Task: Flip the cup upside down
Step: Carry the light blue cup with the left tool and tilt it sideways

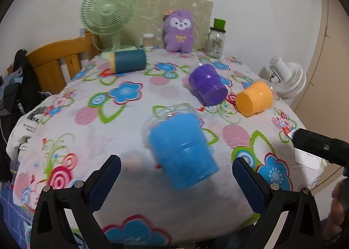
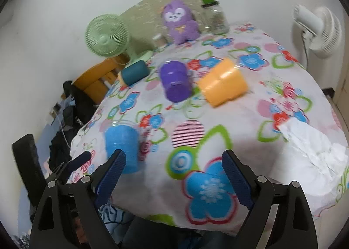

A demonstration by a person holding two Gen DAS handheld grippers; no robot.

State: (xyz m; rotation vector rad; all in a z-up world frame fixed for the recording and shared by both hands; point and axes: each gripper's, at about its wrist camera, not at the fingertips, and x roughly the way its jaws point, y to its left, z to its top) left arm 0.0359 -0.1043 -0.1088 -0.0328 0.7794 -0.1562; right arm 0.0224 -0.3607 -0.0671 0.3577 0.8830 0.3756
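A light blue cup (image 1: pixel 182 150) lies on its side on the floral tablecloth (image 1: pixel 122 131), bottom toward me, just ahead of my open, empty left gripper (image 1: pixel 176 174). It also shows in the right wrist view (image 2: pixel 122 146), left of my open, empty right gripper (image 2: pixel 173 167). A purple cup (image 1: pixel 207 84), an orange cup (image 1: pixel 254 98) and a teal cup (image 1: pixel 128 60) with an orange rim also lie on their sides farther back. They show in the right wrist view as purple (image 2: pixel 175 83), orange (image 2: pixel 222 82) and teal (image 2: pixel 134 73).
A green fan (image 1: pixel 108 14), a purple plush toy (image 1: pixel 178 30), a glass jar (image 1: pixel 216 39) and a small container (image 1: pixel 148 40) stand along the back. A white fan (image 1: pixel 288 78) is beyond the right edge. Crumpled white paper (image 2: pixel 312 146) lies at the right. A wooden chair (image 1: pixel 59 61) with dark clothes is left.
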